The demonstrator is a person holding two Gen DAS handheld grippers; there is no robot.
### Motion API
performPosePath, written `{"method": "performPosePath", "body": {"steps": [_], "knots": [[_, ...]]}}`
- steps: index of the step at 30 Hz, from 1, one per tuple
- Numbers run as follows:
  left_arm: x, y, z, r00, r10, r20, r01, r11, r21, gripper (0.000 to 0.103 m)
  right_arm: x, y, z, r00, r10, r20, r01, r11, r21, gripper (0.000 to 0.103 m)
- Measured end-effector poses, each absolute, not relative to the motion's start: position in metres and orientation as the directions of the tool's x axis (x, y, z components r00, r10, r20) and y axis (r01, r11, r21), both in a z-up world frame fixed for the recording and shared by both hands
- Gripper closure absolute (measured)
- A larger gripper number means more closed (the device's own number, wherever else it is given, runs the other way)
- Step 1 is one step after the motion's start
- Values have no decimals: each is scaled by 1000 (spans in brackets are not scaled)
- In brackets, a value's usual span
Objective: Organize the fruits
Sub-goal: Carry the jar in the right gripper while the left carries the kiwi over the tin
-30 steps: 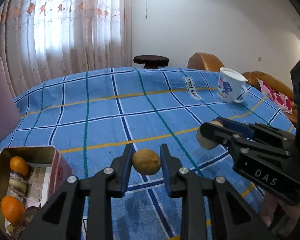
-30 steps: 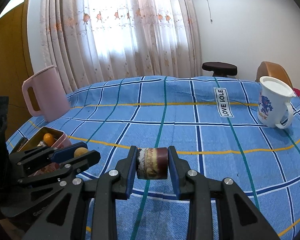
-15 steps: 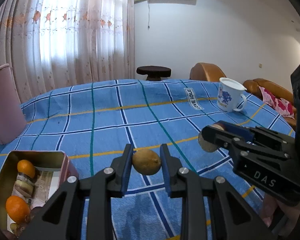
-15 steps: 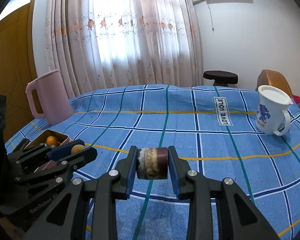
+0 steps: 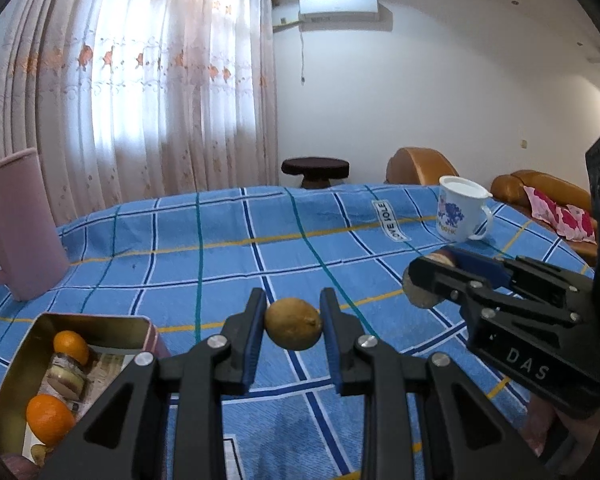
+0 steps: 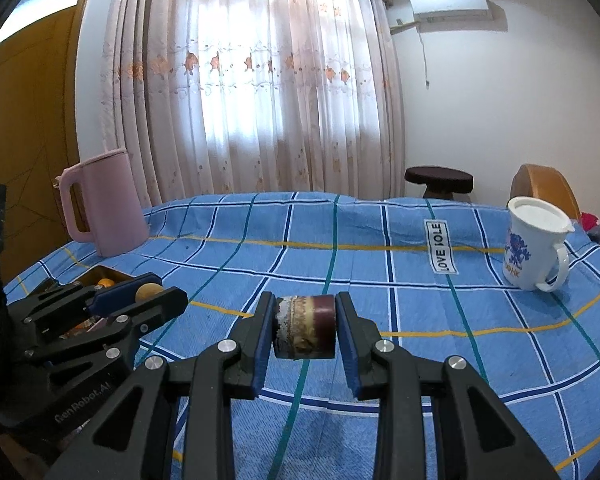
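Dull yellow-brown lemon (image 5: 294,323): oval, long axis level, nub end toward 3 o'clock, pinched clear of the cloth between the blue pads of the left gripper (image 5: 293,330).

Short cylindrical fruit piece (image 6: 305,327): lying on its side, dark maroon skin at the 3 o'clock end, tan band in the middle, whitish crusted end at 9 o'clock; clamped by its 2 flat ends in the right gripper (image 6: 305,334).

Gold tin (image 5: 118,335) at 8 o'clock in the left view: open, holding 2 oranges (image 5: 50,418), 1 nearer, 1 farther.
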State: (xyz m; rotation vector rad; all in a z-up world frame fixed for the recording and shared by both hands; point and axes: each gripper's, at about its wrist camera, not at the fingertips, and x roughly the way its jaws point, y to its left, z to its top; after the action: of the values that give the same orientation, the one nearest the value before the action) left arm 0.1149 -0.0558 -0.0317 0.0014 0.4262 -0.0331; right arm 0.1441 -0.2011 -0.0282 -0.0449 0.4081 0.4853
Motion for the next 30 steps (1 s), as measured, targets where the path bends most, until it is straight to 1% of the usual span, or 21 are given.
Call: {"method": "performPosePath", "body": {"steps": [9,15,21,25,30], "knots": [[105,-56,-29,927,-24,-374,25,1000,-2,75,129,-195,-25,834,432,-343,-460,888,-1,71],[98,-50,-27,937,-15,-349,11,1000,-15,75,125,-197,-23,839,435,-328,-461,887,-2,71],[92,-44,-28,931,-32,-363,24,999,-28,75,122,-192,-24,826,445,-346,-472,881,7,71],[81,-35,-29,923,-44,-381,30,999,-40,75,118,-181,-27,776,504,-380,-519,852,72,71],[59,-8,-22,925,-22,-380,-1,998,-61,75,110,-149,-19,719,575,-391,-588,803,99,71]]}}
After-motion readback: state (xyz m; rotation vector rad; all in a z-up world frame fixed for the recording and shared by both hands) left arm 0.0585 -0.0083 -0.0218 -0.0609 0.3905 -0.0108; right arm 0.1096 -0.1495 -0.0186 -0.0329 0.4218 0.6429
